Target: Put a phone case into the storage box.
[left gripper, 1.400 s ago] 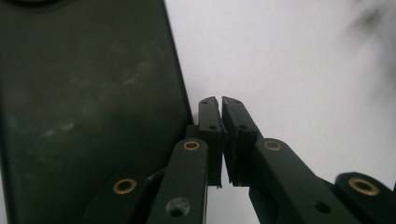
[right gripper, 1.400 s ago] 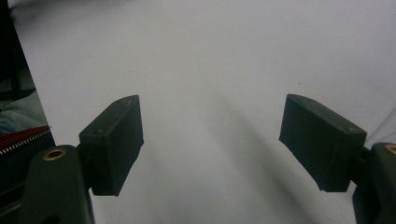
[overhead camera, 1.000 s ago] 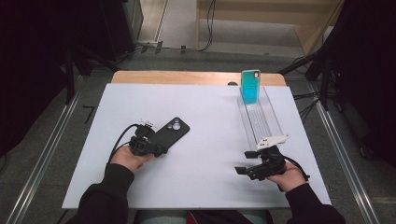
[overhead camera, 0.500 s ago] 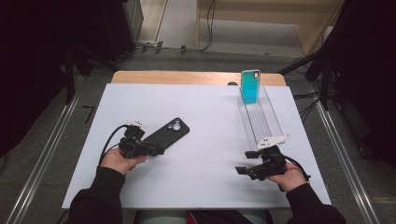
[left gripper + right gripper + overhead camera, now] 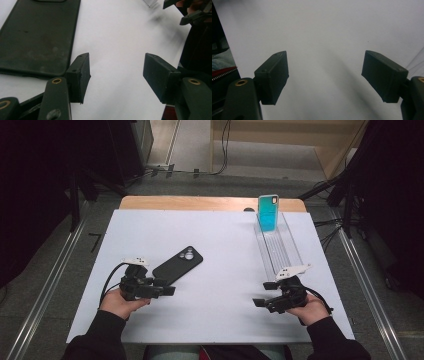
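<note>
Since a second ago: left gripper (image 5: 167, 290) drawn back toward the near left of the white table top (image 5: 220, 250), off the black phone case (image 5: 177, 265), which has slid a little nearer too; right gripper (image 5: 260, 302) unchanged.

High view: black phone case flat, camera cut-out pointing far right, near end just beside the left gripper's tips. Teal phone case (image 5: 268, 213) upright at the far end of the clear tray (image 5: 280, 251). Broad bare white between the two hands and toward the near edge.

Left gripper view: jaws wide apart over bare table, left jaw just beside the black phone case (image 5: 37, 37); touching or not, hard to tell. Case cut off at top and left. Other hand blurred at top right.

Right gripper view: jaws wide, empty, over plain white. Dark edge and cloth at left, blurred.
</note>
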Tool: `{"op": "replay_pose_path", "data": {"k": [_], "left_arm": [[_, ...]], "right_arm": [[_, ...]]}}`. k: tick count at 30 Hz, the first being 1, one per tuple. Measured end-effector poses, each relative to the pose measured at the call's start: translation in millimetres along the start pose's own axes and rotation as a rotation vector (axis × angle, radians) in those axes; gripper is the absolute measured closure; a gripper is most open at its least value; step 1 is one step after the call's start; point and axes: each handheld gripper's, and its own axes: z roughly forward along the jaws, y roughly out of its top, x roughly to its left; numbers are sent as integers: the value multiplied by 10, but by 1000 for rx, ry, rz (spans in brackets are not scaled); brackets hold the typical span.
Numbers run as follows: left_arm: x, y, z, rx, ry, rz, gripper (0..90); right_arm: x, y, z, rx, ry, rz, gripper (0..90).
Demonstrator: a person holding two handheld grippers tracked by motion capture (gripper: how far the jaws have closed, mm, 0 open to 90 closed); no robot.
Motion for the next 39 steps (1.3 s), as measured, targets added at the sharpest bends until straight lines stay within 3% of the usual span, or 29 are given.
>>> {"op": "replay_pose_path", "data": {"k": [7, 11, 20, 26, 30, 34, 39], "left_arm": [[-30, -73, -77, -1, -34, 11, 367], [-52, -114, -98, -8, -49, 18, 315], [-96, -159, -151, -23, -14, 53, 283], [-80, -154, -175, -34, -27, 48, 284], [-54, -130, -211, -62, -4, 36, 283], [-46, -85, -214, -75, 70, 59, 179], [13, 7, -209, -75, 44, 59, 90]], "right_arm": [[-1, -2, -1, 1, -3, -1, 199], [-5, -8, -2, 3, -4, 0, 198], [-2, -48, -38, 1, -5, 4, 198], [3, -43, -25, 5, -4, 4, 199], [-2, -41, -17, 5, -3, 3, 198], [-3, -39, -9, 9, -2, 4, 198], [-4, -38, 4, 14, -2, 3, 198]]}}
